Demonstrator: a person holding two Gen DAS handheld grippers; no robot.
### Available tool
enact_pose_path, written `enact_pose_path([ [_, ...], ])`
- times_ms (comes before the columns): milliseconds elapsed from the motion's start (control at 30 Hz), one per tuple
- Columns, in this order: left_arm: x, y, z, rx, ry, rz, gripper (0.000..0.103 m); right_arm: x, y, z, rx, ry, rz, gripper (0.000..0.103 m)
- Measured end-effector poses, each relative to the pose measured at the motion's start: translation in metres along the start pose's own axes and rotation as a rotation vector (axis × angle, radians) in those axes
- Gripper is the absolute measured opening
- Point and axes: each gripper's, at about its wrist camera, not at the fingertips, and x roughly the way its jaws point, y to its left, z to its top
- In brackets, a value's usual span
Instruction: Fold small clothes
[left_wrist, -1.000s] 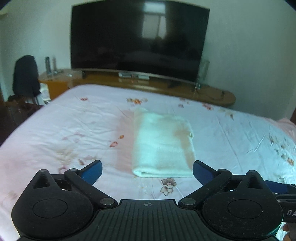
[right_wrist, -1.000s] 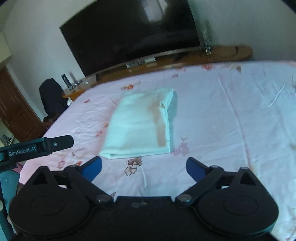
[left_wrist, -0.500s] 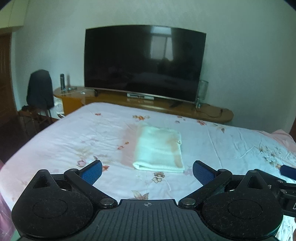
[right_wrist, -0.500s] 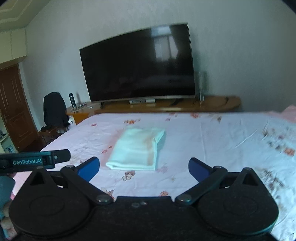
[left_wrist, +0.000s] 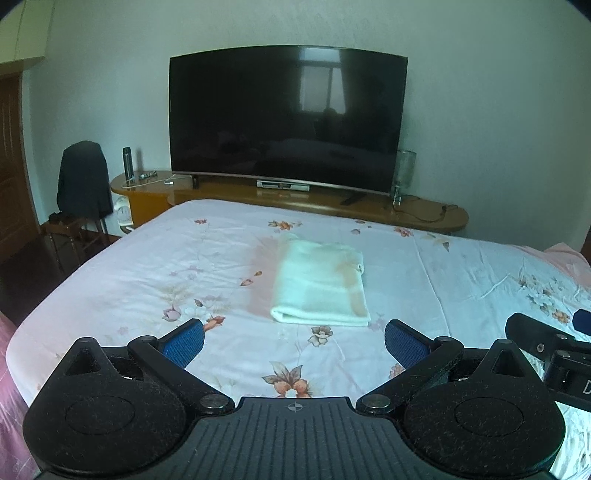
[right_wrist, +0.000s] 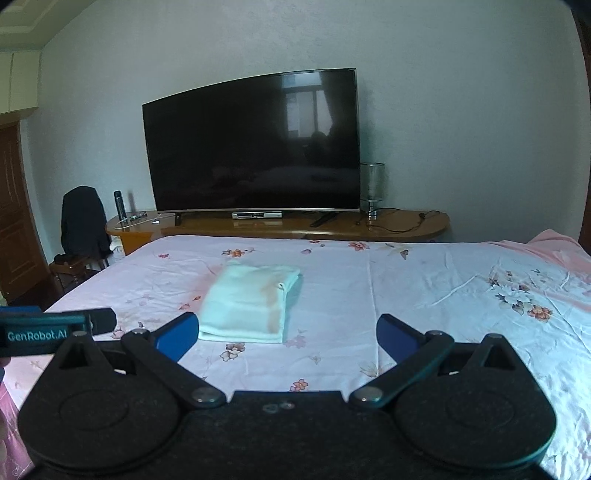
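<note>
Dark curved television (left_wrist: 288, 122) on a wooden stand (left_wrist: 295, 197) past the far edge, floral pink bed (left_wrist: 184, 266), folded pale-green cloth (left_wrist: 319, 284) mid-bed toward the near edge, left claw (left_wrist: 293, 338) and right claw (right_wrist: 286, 334) spread, empty, short of it

I see soft, pale cloth (left_wrist: 319, 284) folded on the bed (left_wrist: 461, 280), whose sheet is thin, smooth printed cotton with fine creases. My left tongs (left_wrist: 293, 338) and right tongs (right_wrist: 286, 332) are matt black plastic with textured blue pads (left_wrist: 183, 336). The TV (left_wrist: 288, 118) is glossy; the table (left_wrist: 369, 208) beneath it is polished wood.
</note>
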Motion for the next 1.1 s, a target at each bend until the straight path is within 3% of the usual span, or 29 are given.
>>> enact_pose_path([
  [1100, 0.012, -0.013, 0.01, 0.045, 0.009, -0.003, 0.103, 0.012, -0.006, -0.002, -0.007, 0.019, -0.029, 0.102],
])
